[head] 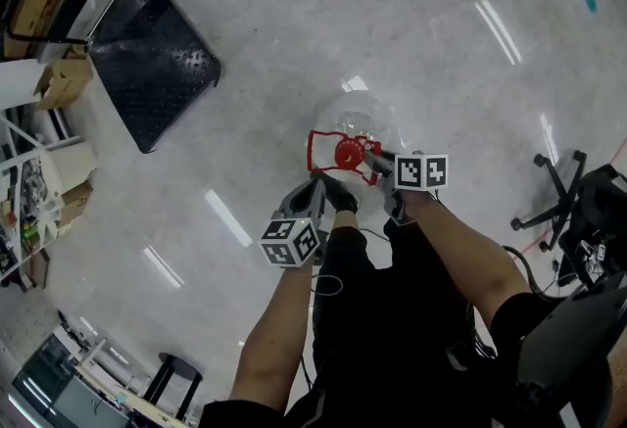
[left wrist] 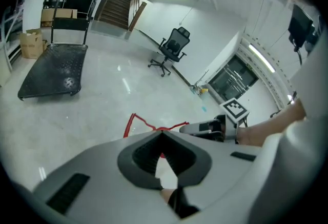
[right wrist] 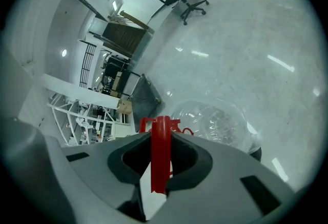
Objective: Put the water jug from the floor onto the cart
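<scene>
Glossy grey floor bears the black flat cart; an office chair stands apart.

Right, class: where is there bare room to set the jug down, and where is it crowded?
The cart deck is bare all over. The floor between cart and water jug is open, as is the stretch beyond the jug. Crowded: the shelves and boxes at the left edge, and the office chair at the right.

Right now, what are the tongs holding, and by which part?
The water jug, by its red handle: the right tongs clamp a bar of it; the left tongs seem to pinch its near edge.
</scene>
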A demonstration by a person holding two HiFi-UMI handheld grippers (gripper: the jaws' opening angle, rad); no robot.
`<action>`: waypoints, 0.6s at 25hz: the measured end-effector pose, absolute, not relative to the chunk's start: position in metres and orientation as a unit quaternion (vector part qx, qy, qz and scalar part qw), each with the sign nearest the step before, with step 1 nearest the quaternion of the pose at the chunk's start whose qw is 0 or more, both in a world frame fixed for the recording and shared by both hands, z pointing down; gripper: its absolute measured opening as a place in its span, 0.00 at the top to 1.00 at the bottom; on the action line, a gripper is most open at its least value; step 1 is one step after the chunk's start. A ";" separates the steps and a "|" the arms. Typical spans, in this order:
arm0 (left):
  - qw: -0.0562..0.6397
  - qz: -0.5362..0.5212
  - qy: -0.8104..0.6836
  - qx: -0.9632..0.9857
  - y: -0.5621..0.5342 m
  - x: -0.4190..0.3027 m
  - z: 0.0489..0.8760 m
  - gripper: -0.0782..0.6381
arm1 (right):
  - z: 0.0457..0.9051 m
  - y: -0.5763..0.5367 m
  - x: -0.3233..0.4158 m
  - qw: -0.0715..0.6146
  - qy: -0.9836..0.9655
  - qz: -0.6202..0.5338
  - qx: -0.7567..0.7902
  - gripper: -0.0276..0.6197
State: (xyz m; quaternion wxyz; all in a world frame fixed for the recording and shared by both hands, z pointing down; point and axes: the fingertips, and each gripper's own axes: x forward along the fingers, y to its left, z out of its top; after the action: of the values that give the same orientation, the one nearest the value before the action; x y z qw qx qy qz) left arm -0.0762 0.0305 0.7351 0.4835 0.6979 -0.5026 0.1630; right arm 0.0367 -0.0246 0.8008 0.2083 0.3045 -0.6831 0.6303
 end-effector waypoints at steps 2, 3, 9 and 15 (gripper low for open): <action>0.470 0.153 -0.508 0.705 0.024 -0.085 0.713 0.90 | 0.778 -0.028 0.026 0.209 -0.693 0.625 0.293 0.84; 0.462 0.145 -0.513 0.709 0.022 -0.092 0.698 0.90 | 0.764 -0.030 0.022 0.208 -0.695 0.625 0.289 0.84; 0.389 0.077 -0.564 0.725 -0.006 -0.145 0.583 0.90 | 0.648 -0.067 0.000 0.175 -0.736 0.605 0.249 0.84; 0.286 0.046 -0.597 0.748 -0.018 -0.204 0.459 0.90 | 0.524 -0.088 -0.032 0.156 -0.768 0.575 0.235 0.84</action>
State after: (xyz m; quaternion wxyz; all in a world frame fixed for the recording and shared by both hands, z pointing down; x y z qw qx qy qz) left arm -0.2036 -0.0182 0.4586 0.2863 0.7481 -0.5969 0.0463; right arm -0.0319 -0.0877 0.5241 0.1562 0.2353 -0.7680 0.5749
